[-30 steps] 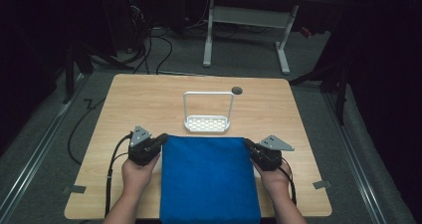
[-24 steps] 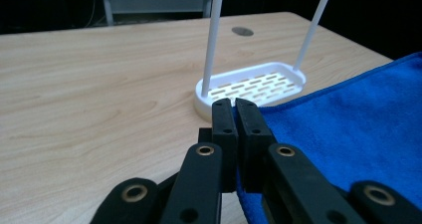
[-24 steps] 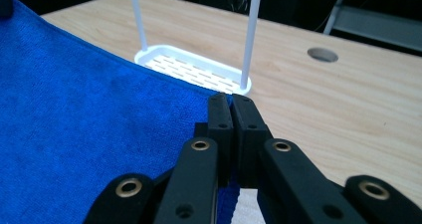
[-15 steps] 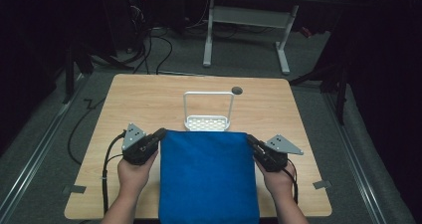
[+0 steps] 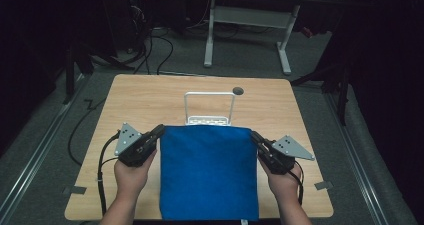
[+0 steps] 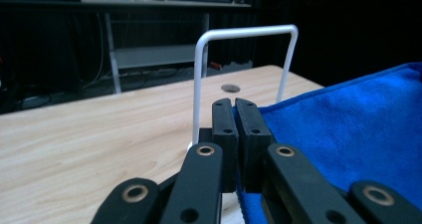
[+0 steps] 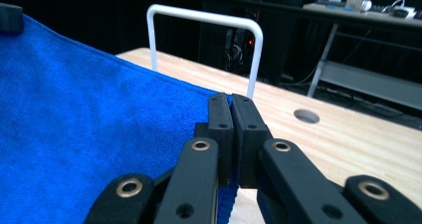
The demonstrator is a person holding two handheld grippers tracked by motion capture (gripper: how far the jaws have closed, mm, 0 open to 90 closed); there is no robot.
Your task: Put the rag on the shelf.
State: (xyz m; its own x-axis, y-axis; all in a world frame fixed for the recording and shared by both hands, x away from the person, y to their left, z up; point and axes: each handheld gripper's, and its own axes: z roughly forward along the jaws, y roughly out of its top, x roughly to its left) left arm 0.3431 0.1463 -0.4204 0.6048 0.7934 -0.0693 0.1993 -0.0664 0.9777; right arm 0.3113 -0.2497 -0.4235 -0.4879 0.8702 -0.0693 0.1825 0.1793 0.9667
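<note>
A blue cloth point(image 5: 207, 172) is stretched between my two grippers above the near half of the wooden table point(image 5: 150, 100). My left gripper point(image 5: 159, 131) is shut on its far left corner, and my right gripper point(image 5: 255, 136) is shut on its far right corner. The near edge of the cloth hangs past the table's front edge. In the left gripper view the jaws point(image 6: 235, 107) pinch the blue cloth point(image 6: 358, 129); in the right gripper view the jaws point(image 7: 230, 102) pinch the cloth point(image 7: 89, 129) too. A white wire rack point(image 5: 209, 110) stands just beyond the cloth's far edge.
A round hole point(image 5: 238, 90) lies in the table behind the rack. A desk frame point(image 5: 245, 30) and cables stand on the floor beyond the table. Bare wood lies left, right and behind the rack.
Both grippers have carried the cloth's far edge forward, away from the person, until it reaches the base of the white rack. The grippers also spread slightly apart.
</note>
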